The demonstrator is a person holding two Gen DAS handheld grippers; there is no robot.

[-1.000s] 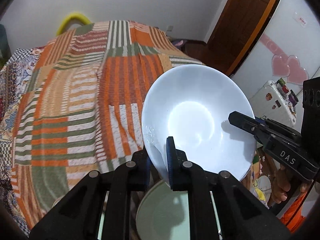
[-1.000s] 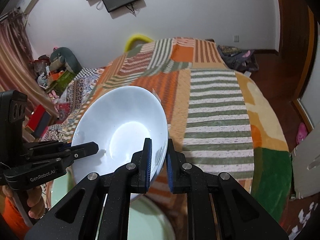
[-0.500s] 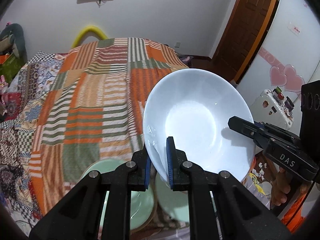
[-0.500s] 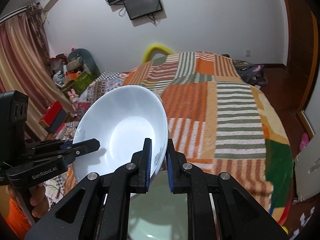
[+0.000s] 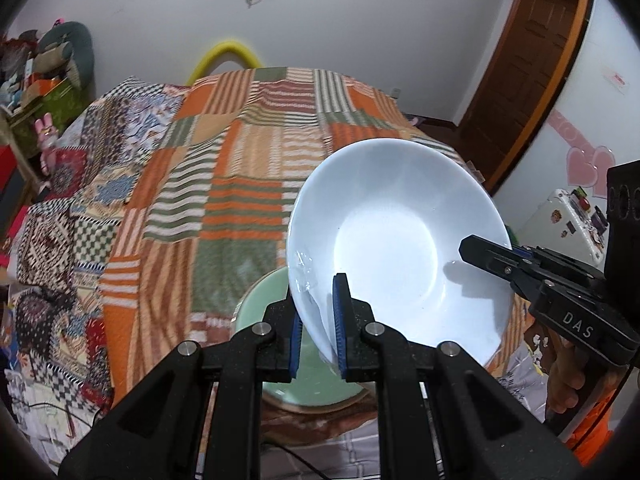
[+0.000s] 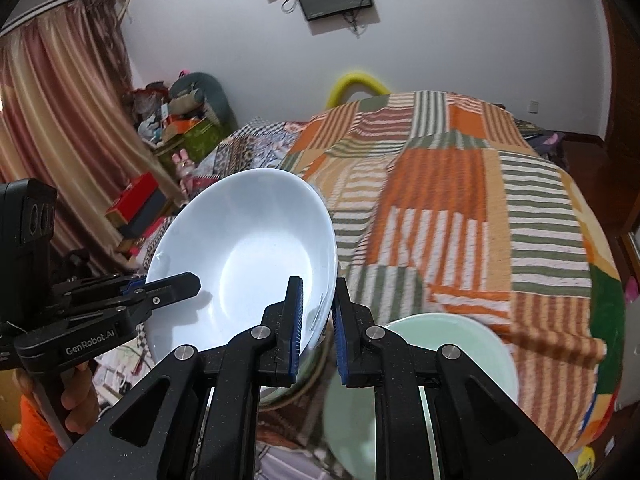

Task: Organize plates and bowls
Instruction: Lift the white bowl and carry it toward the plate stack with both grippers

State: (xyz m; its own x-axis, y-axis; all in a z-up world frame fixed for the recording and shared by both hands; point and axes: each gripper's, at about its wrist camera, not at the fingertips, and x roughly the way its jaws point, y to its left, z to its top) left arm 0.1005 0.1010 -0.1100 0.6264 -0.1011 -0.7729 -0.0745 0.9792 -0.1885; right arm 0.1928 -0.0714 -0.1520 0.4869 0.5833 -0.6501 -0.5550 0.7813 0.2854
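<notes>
Both the left hand-held gripper (image 5: pixel 317 330) and right hand-held gripper (image 6: pixel 317 330) pinch opposite rims of the tilted, glossy white ceramic bowl (image 5: pixel 396 248), steadying it above the pale green plates (image 6: pixel 452 344) below them.

Passage: striped bedspread (image 5: pixel 248 184) open beyond the white bowl (image 5: pixel 396 240). Obstruction: green plates (image 6: pixel 436 344) directly beneath bowl, near edge.

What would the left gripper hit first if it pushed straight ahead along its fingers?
The left gripper is already shut on the white bowl at its rim, so the bowl's wall comes first. Beyond lies the patchwork blanket, though depth is unclear.
</notes>
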